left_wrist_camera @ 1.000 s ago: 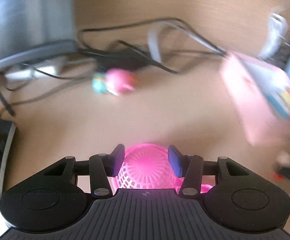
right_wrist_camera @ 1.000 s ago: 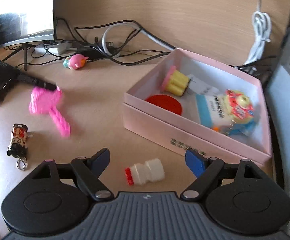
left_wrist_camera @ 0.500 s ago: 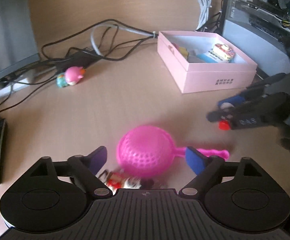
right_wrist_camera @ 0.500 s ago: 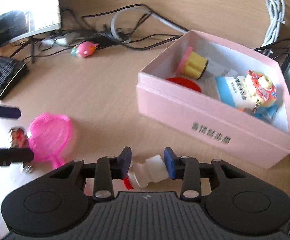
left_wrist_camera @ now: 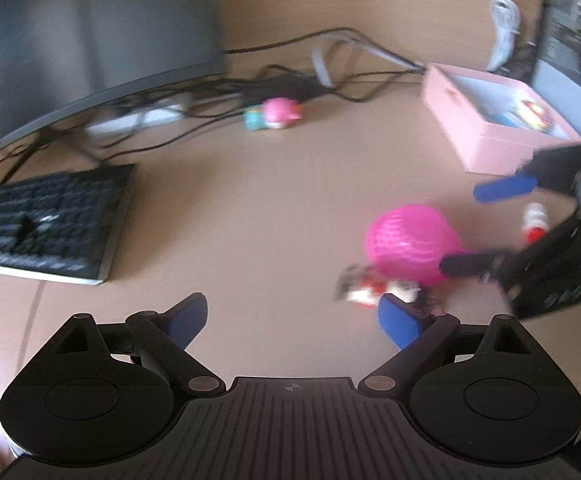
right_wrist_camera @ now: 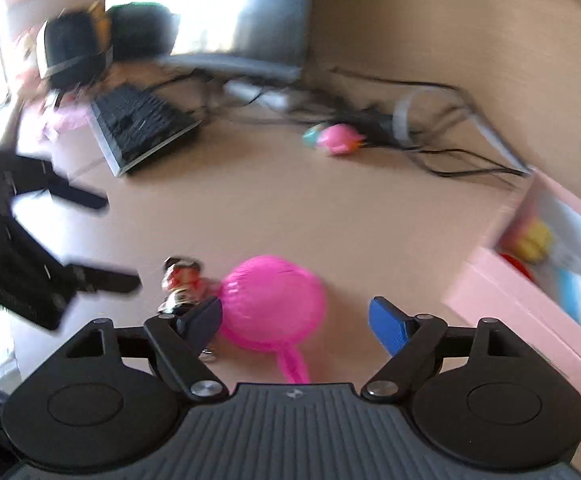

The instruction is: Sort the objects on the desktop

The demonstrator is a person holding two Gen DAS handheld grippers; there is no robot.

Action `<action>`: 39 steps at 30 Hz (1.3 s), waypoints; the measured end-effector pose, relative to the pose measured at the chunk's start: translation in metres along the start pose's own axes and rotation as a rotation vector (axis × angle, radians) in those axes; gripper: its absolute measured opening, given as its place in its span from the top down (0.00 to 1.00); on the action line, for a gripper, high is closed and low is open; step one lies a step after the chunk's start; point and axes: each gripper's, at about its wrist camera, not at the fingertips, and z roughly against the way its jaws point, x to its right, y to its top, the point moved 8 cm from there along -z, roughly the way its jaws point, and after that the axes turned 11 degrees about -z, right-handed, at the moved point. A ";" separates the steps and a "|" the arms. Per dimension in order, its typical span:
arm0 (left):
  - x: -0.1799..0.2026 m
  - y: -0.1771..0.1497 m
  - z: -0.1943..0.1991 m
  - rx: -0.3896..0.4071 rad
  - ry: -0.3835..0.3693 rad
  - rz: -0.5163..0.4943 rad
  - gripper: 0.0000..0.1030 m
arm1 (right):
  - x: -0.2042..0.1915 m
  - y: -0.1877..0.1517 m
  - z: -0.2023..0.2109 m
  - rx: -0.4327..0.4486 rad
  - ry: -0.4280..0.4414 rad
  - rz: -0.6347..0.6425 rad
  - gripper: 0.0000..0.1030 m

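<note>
The pink mesh strainer [left_wrist_camera: 408,242] [right_wrist_camera: 274,302] lies dome-up on the wooden desk, with a small red-and-white keychain figure [left_wrist_camera: 370,290] [right_wrist_camera: 182,280] touching its side. My left gripper [left_wrist_camera: 290,320] [right_wrist_camera: 120,240] is off to the left of both, its jaws opening over bare desk. My right gripper [right_wrist_camera: 296,322] [left_wrist_camera: 462,230] is also opening; the strainer sits between its fingers, close to the left one, and the pads do not press on it. A white bottle with a red cap [left_wrist_camera: 534,224] lies beside the right gripper.
A pink box [left_wrist_camera: 490,120] [right_wrist_camera: 510,304] holding several toys stands at the right. A pink-and-teal toy [left_wrist_camera: 278,114] [right_wrist_camera: 338,138] sits by a tangle of cables at the back. A black keyboard [left_wrist_camera: 46,224] [right_wrist_camera: 142,126] and a monitor are on the left.
My left gripper let go of the strainer and drew back to the left. My right gripper closed round the white bottle, then opened and swung left over the strainer.
</note>
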 end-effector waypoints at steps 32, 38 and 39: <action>0.092 0.005 -0.045 -0.004 -0.254 -0.219 0.04 | 0.093 -0.038 0.123 0.068 -0.231 -0.418 0.46; 0.107 0.007 -0.041 0.006 -0.284 -0.241 0.04 | 0.093 -0.068 0.100 -0.024 -0.284 -0.412 0.37; 0.107 0.007 -0.040 0.007 -0.282 -0.244 0.04 | 0.091 -0.070 0.096 -0.032 -0.282 -0.394 0.34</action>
